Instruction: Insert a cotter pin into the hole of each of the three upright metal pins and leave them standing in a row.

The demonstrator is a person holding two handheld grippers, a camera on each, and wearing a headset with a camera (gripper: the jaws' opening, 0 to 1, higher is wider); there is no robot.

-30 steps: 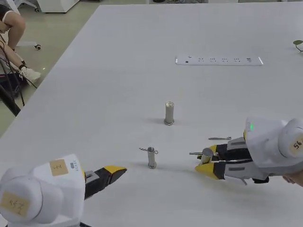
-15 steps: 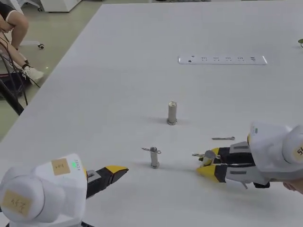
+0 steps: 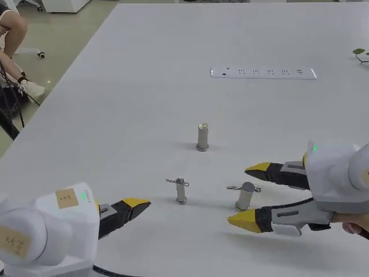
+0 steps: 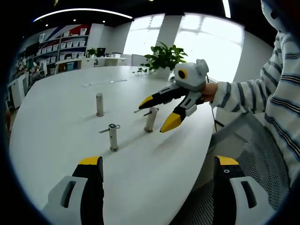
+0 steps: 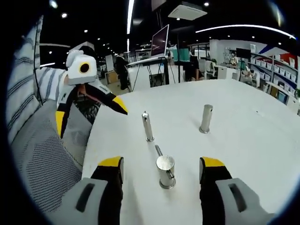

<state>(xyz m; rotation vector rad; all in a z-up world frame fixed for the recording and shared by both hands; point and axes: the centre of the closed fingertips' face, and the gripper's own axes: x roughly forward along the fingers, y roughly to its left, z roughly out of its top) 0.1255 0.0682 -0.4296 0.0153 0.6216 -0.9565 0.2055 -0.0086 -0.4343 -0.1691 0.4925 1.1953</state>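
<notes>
- White table (image 3: pixel 115 115), with three metal pins standing upright on it, none of them touching.
- The right gripper (image 3: pixel 241 195) comes in from the right with its yellow-tipped jaws spread wide. One jaw is on the far side of the right pin (image 3: pixel 245 197) and one on the near side. As far as I can tell, neither jaw touches it.
- That pin has the right cotter pin (image 3: pixel 234 187) through its top, poking out to the left.
- The left pin (image 3: pixel 181 192) stands a bit to the left, about level with the right one. The left cotter pin (image 3: pixel 172 182) goes through its head, also sticking out left.
- The far pin (image 3: pixel 202 137) stands farther back, roughly between the other two, so the layout is more of a triangle than a row.
- The left gripper (image 4: pixel 158 164) sits low at the near left with its jaws wide apart and nothing between them, well apart from all the pins.
- A power strip (image 3: pixel 263 73) lies flat way back on the table.
- In the left gripper view, a striped sleeve (image 4: pixel 253 101) runs up behind the right gripper.
</notes>
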